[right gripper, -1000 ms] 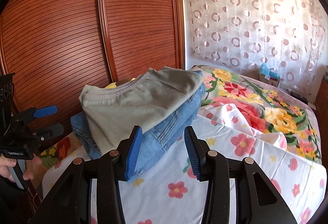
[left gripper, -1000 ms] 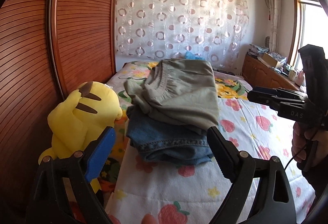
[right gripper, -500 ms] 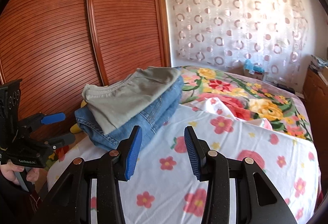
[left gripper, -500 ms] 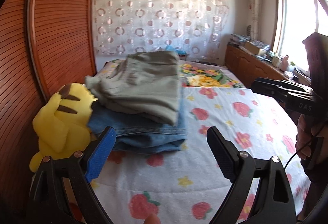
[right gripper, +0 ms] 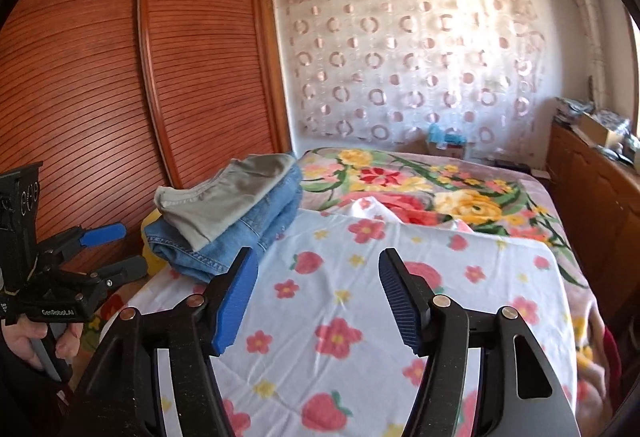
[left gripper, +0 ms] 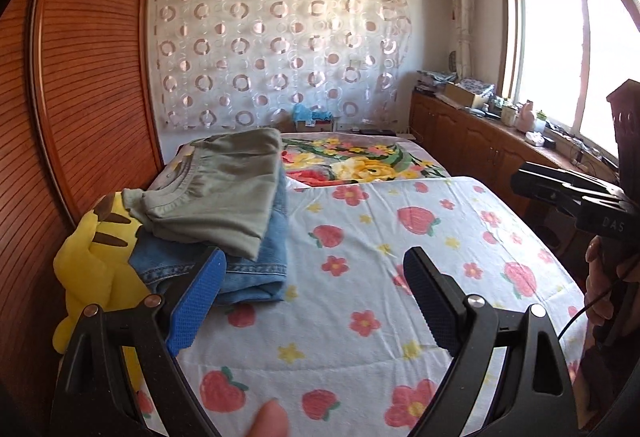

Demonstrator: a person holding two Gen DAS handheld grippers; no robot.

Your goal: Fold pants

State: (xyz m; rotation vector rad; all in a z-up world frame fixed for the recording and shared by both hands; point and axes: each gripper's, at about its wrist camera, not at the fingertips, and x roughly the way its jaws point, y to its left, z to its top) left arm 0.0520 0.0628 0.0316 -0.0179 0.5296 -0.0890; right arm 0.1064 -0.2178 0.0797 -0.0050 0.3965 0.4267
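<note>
Left wrist: two folded pants [left gripper: 224, 193] stacked on bed [left gripper: 400, 277].
Soft, limp; denim heavier, so grab at waistband. Left tool [left gripper: 316, 293] apart, empty; right tool [right gripper: 318, 295] just been opening, empty.

folded pants [left gripper: 224, 193]: 2 | yellow plush toy [left gripper: 96, 261]: 1 | hand-held gripper [left gripper: 312, 301]: 2

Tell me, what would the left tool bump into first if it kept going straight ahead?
Probably the strawberry sheet on the bed: the open left tool points slightly down at it, nothing between. The folded jeans sit just off to its left.
</note>
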